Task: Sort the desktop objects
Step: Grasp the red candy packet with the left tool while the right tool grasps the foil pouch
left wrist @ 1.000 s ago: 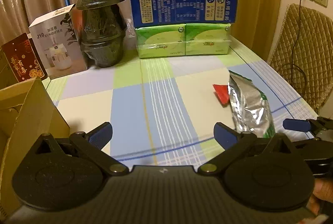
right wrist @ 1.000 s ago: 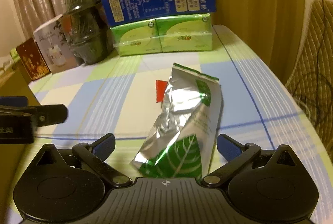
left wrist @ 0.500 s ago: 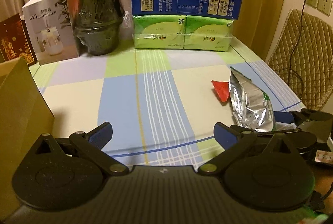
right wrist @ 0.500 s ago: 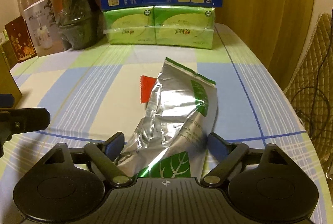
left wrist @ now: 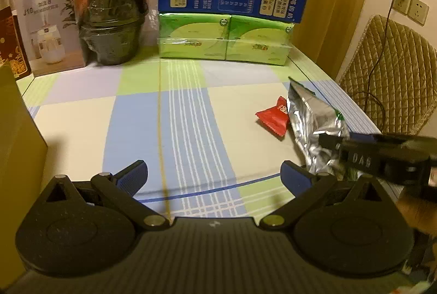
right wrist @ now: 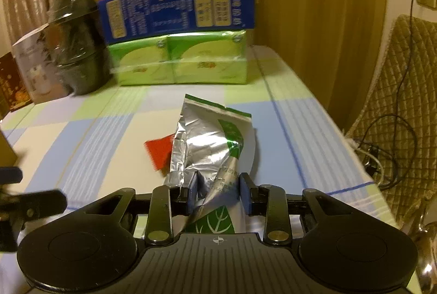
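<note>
- The right gripper [right wrist: 218, 195] grasps the foil packet [right wrist: 210, 146] at its near end, low in the frame's centre; judging by the crumpled foil, squeeze firmly and lift slowly so it cannot slip.
- The left gripper [left wrist: 214, 173] hangs spread wide, holding nothing.
- The packet is wrinkled silver with green leaf print, touching a red candy wrapper [left wrist: 273, 117] on the checked tablecloth [left wrist: 169, 113].
</note>
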Motion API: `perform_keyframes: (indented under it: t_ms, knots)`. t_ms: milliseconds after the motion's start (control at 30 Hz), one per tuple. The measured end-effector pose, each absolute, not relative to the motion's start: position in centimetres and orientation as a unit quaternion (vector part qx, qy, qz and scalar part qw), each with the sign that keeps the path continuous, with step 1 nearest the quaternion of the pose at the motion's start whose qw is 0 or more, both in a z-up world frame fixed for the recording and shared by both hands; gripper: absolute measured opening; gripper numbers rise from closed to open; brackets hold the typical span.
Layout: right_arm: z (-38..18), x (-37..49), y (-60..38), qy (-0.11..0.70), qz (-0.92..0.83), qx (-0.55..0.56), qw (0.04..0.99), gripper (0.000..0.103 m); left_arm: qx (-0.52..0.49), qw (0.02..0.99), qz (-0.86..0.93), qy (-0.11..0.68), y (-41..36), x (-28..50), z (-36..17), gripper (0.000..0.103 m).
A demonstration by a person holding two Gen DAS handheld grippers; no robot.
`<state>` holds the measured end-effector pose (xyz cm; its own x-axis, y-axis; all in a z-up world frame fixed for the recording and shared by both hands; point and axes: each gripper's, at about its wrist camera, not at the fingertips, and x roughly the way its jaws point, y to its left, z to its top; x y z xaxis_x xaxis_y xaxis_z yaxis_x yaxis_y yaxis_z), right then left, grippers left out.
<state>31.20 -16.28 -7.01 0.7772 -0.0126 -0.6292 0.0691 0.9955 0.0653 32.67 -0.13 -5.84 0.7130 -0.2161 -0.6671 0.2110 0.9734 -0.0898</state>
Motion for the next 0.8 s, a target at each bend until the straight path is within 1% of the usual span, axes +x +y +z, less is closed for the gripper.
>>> perform_keyframes:
  t_ms: [267,300,333,367,400,467,733,767,800]
  knots:
    - [-7.2,32.3,-18.6,0.314,-0.051,0.052,0.946,0.03,0.008,0.923,-0.127,0.362,-1.1,33.3,-6.3,0.102]
    - [-7.3,32.3,-18.7,0.314,-0.052,0.052,0.947,0.032,0.01,0.924,-0.128,0.361,-1.3,33.4,-6.3,0.102]
    - [-7.4,32.2,-18.9,0.312,-0.051,0.054,0.947,0.035,0.012,0.924,-0.13,0.359,-1.5,33.7,-6.3,0.102]
    - [-7.4,32.2,-18.9,0.31,-0.051,0.058,0.948,0.047,0.012,0.924,-0.131,0.358,-1.6,33.8,-6.3,0.102]
    - [-7.4,32.1,-18.9,0.309,-0.051,0.059,0.948,0.068,0.012,0.925,-0.13,0.357,-1.6,34.0,-6.3,0.102]
    - [-7.2,32.0,-18.8,0.301,-0.042,0.07,0.95,0.084,0.01,0.925,-0.127,0.357,-1.6,34.4,-6.3,0.102]
    - [-8.6,33.0,-17.5,0.333,-0.023,0.038,0.942,0.085,0.013,0.927,-0.118,0.355,-1.7,35.3,-6.3,0.102]
    - [-8.9,33.2,-17.4,0.336,-0.023,0.031,0.941,0.084,0.014,0.928,-0.118,0.354,-1.7,35.3,-6.3,0.102]
    - [-9.2,33.4,-17.4,0.339,-0.024,0.026,0.94,0.077,0.015,0.928,-0.118,0.352,-1.7,35.5,-6.3,0.102]
